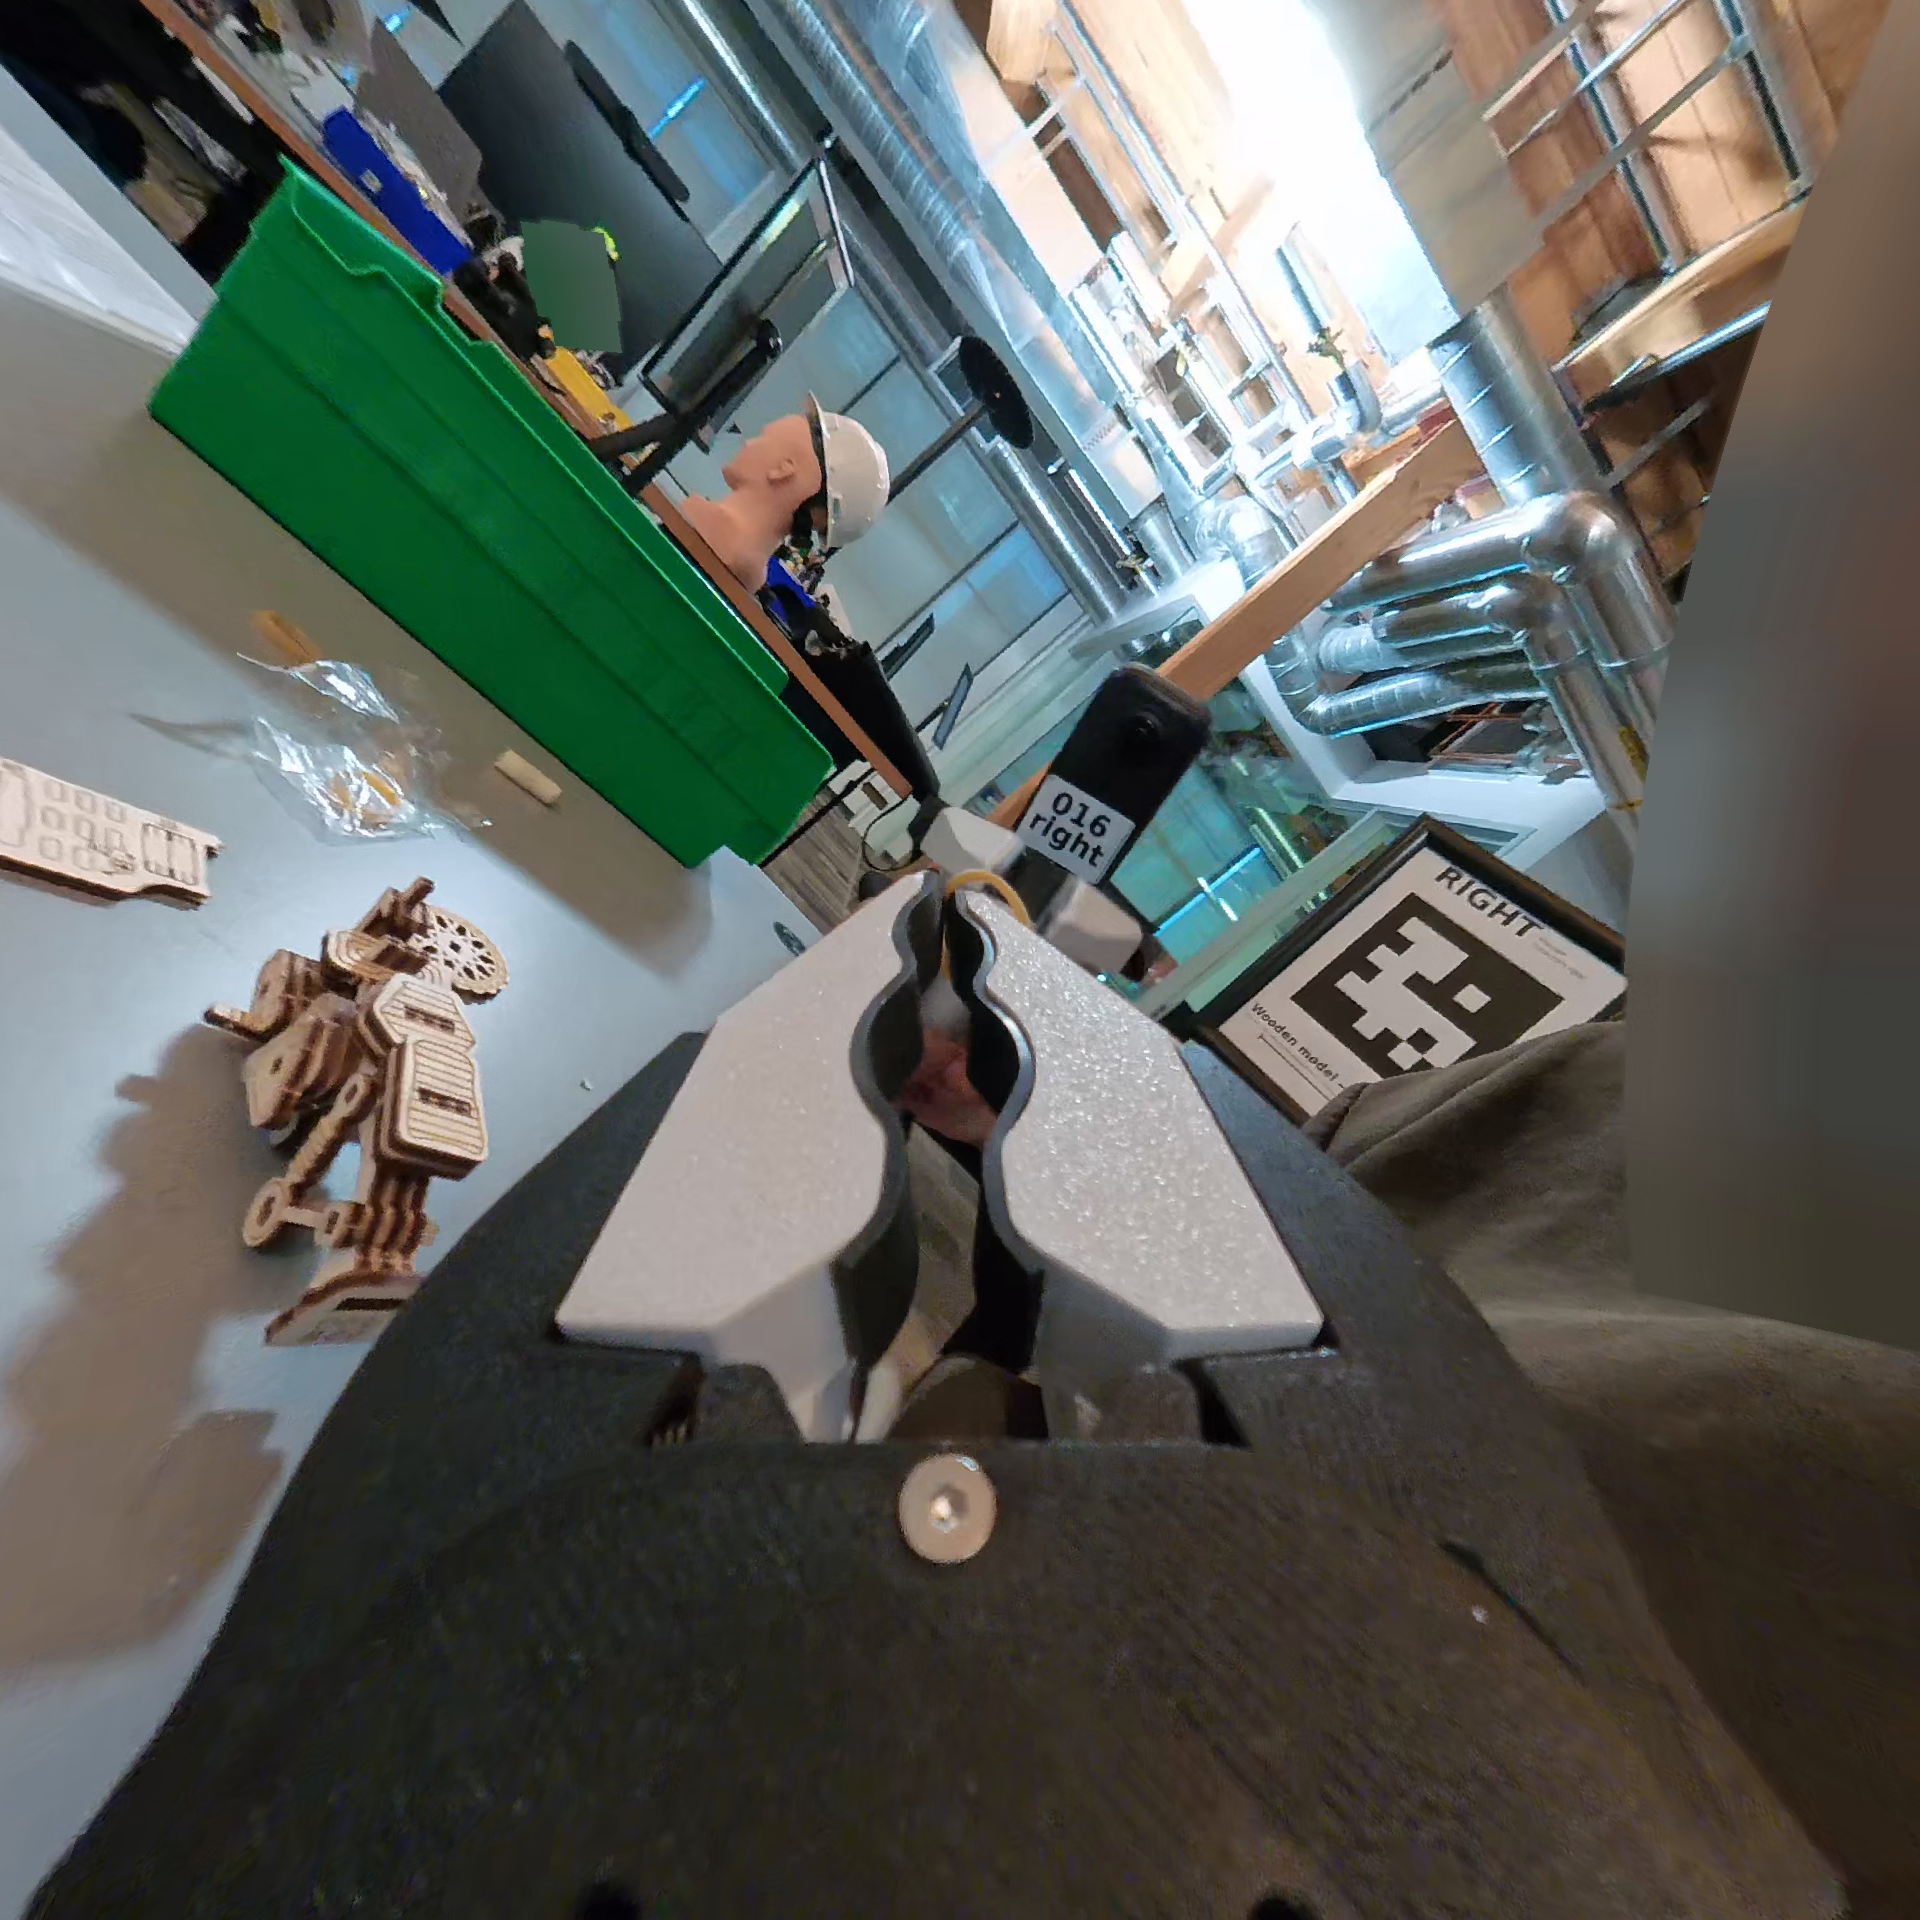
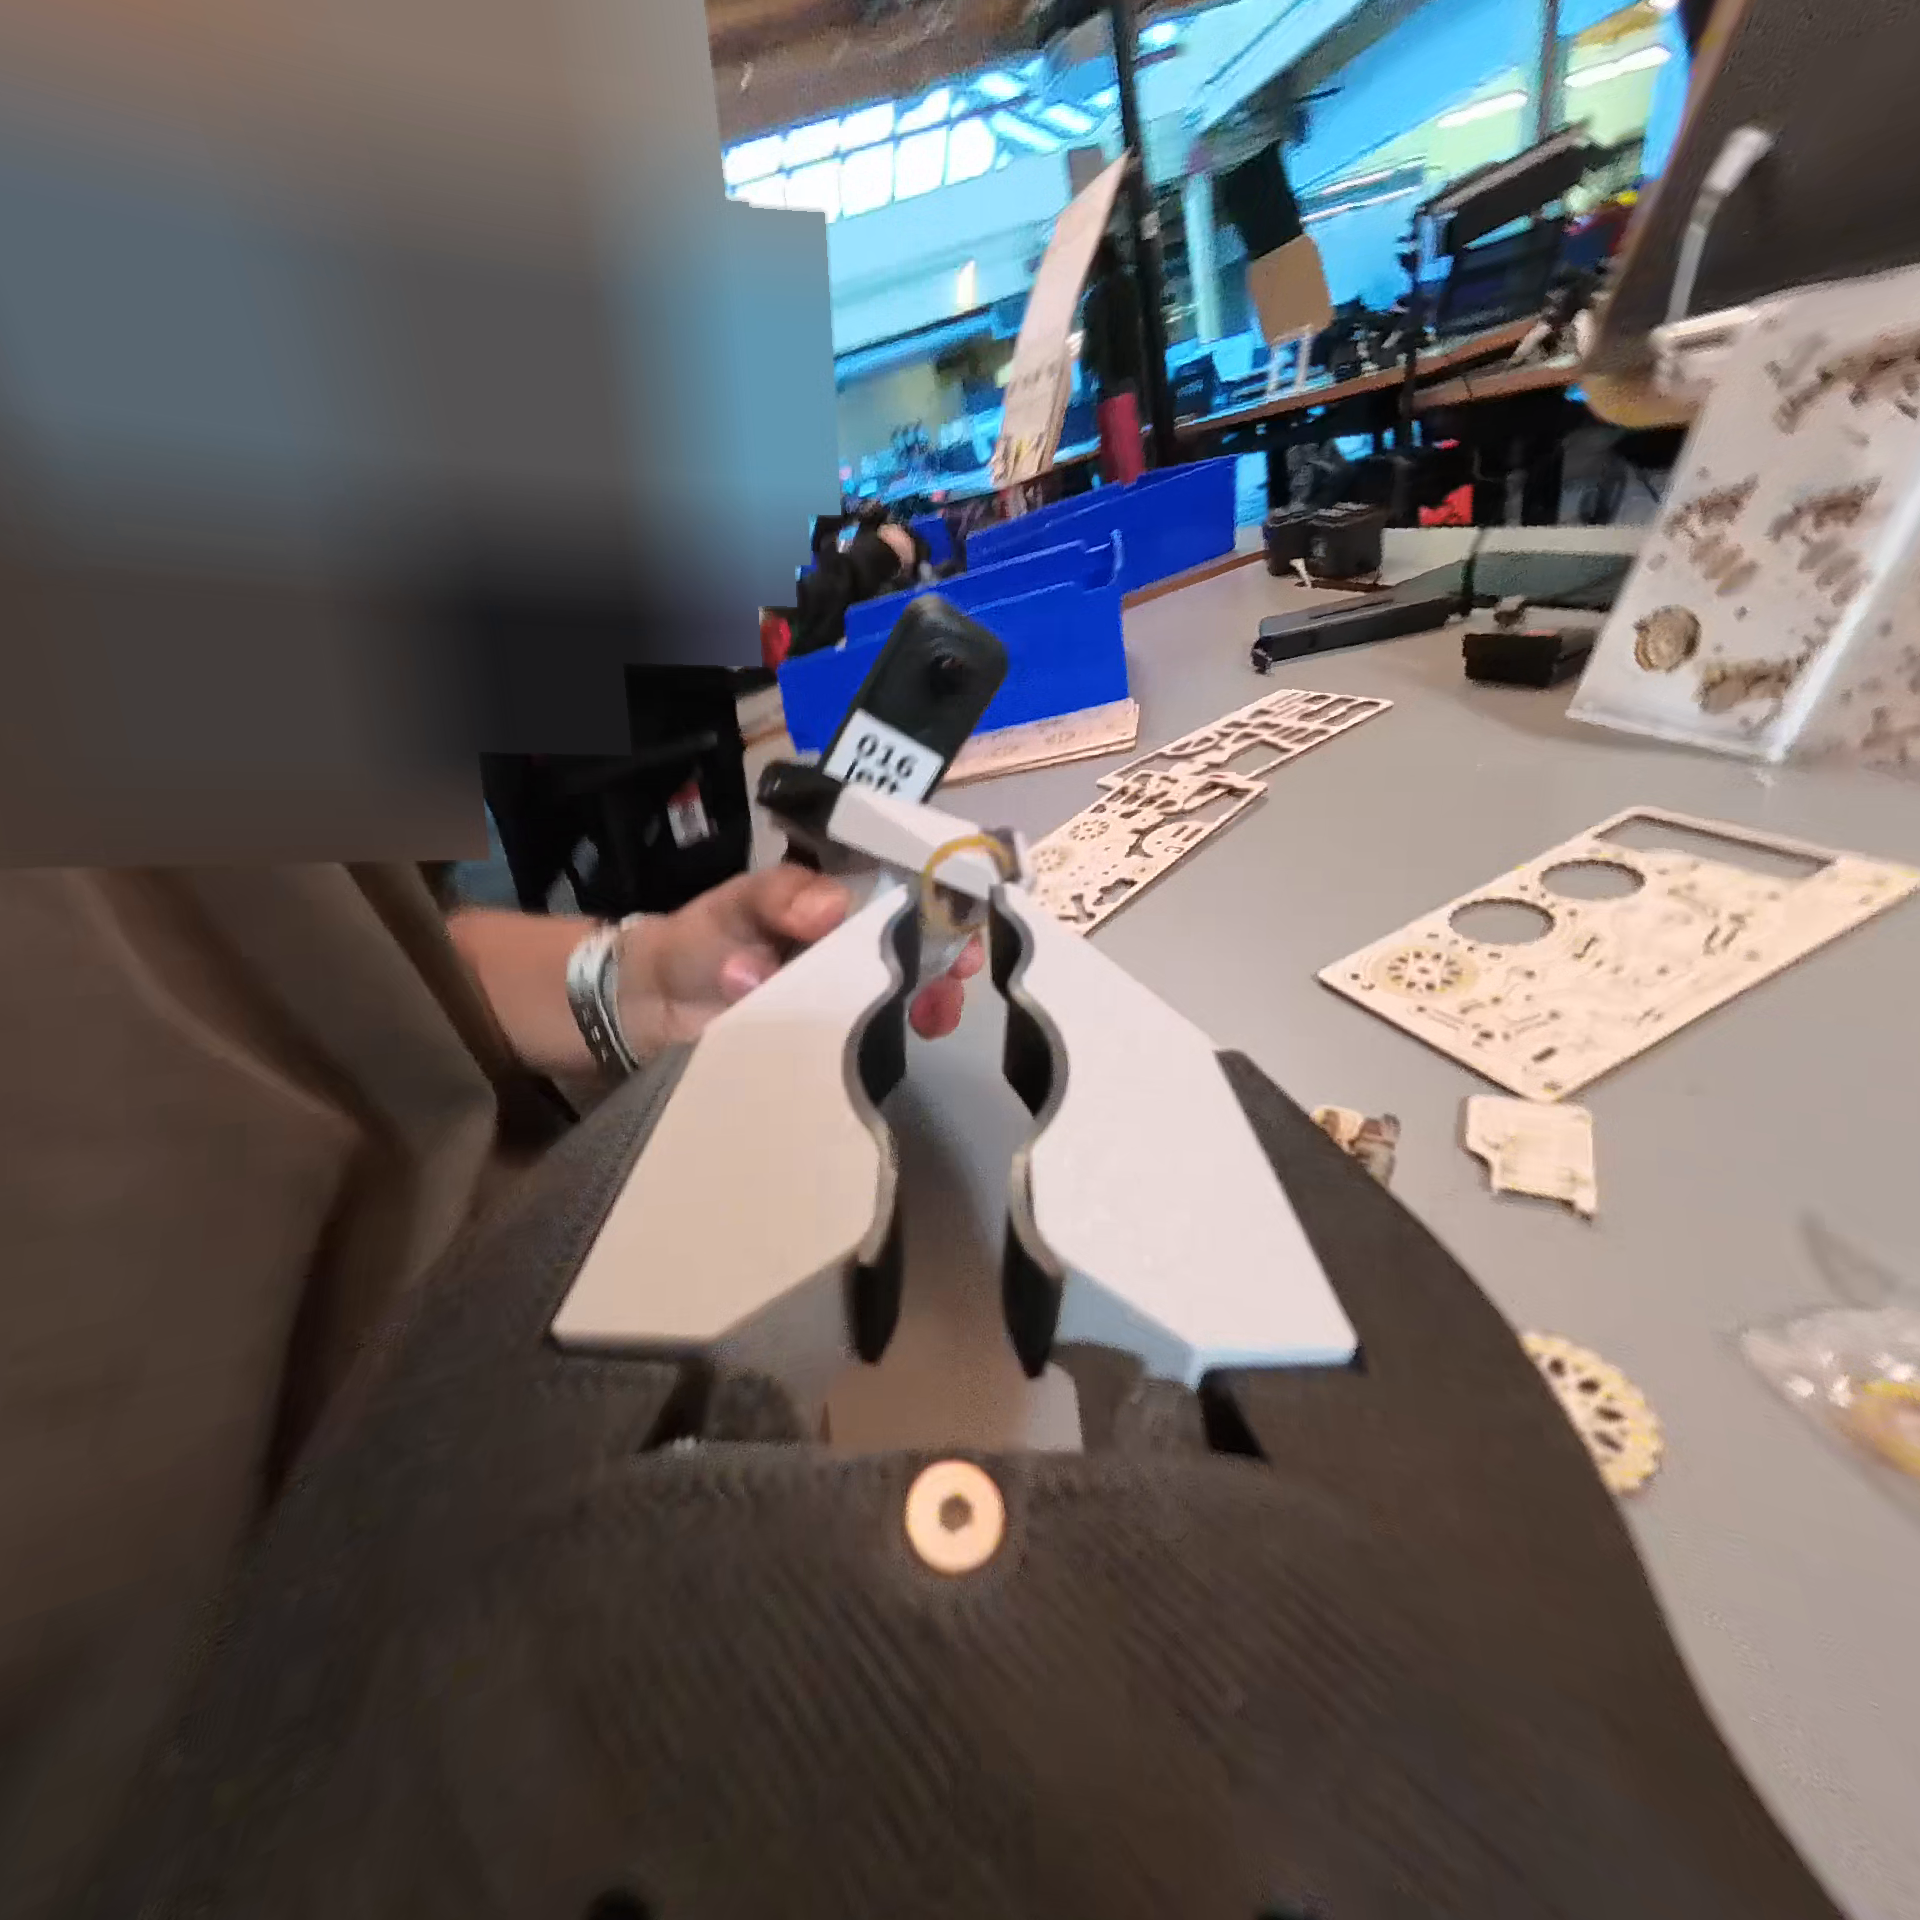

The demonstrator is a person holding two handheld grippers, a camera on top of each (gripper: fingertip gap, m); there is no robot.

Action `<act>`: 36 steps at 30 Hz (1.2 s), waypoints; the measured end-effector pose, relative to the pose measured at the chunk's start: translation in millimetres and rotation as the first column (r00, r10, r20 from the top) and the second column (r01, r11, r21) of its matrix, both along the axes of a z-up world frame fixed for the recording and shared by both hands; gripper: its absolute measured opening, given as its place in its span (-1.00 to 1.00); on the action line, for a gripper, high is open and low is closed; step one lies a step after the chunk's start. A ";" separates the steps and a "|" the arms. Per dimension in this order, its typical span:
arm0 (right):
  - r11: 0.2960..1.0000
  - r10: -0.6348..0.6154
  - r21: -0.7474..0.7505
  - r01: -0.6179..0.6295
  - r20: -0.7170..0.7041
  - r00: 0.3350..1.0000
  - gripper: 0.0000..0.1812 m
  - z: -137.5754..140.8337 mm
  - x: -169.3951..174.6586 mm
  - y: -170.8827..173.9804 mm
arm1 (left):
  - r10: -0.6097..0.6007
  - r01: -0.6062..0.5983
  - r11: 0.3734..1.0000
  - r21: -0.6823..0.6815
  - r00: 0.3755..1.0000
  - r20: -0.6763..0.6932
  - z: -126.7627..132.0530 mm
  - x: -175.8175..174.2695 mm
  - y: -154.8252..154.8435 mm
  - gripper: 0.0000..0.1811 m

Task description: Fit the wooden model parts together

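A small yellow rubber band [image 1: 987,885] sits at the tips of my left gripper [image 1: 943,902], whose grey fingers are closed to a thin slit on it. In the right wrist view the band [image 2: 961,857] hangs from the left gripper's finger [image 2: 899,826], right at the tips of my right gripper [image 2: 948,899]. The right jaws stand a little apart with the band between them. Both grippers are raised above the grey table. A part-built wooden model [image 1: 358,1081] lies on the table [image 1: 125,582] to the left, apart from both grippers.
Laser-cut wooden sheets [image 2: 1621,956] [image 2: 1164,831] [image 1: 104,842], a loose gear [image 2: 1595,1403], a small wooden piece [image 2: 1532,1148] and a clear bag [image 1: 343,758] lie about. A green bin [image 1: 488,540], blue bins [image 2: 997,644], a propped picture sheet [image 2: 1766,551] and a framed marker sign [image 1: 1423,987] stand around. A person's hand [image 2: 727,956] holds the left gripper. My two grippers' fingertips are within a few centimetres of each other.
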State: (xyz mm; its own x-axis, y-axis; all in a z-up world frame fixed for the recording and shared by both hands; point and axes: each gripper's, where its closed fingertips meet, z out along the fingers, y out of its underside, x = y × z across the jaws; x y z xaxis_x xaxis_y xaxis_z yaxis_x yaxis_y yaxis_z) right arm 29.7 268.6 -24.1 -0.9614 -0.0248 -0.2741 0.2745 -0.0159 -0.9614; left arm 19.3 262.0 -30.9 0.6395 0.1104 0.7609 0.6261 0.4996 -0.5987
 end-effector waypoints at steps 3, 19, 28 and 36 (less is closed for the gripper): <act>0.998 -0.046 -0.043 0.056 0.205 0.978 -0.97 0.3 -14.6 0.8 | 0.029 -0.031 0.999 -0.031 0.999 -0.040 2.2 -1.0 -2.2 -1.00; 0.995 0.042 -0.096 0.010 0.521 0.852 -1.00 -16.2 1.0 -19.7 | 0.111 -0.144 0.967 -0.212 0.981 -0.158 -2.1 -1.3 6.3 -1.00; 0.970 0.175 -0.242 -0.023 0.630 0.756 -1.00 -11.8 0.7 -19.0 | 0.138 -0.179 0.949 -0.258 0.976 -0.169 -4.3 -5.0 3.6 -0.72; 0.954 0.221 -0.298 -0.029 0.635 0.740 -0.98 -6.0 -3.0 -14.6 | 0.087 -0.104 0.985 -0.136 0.988 -0.127 4.1 -0.6 0.6 -0.94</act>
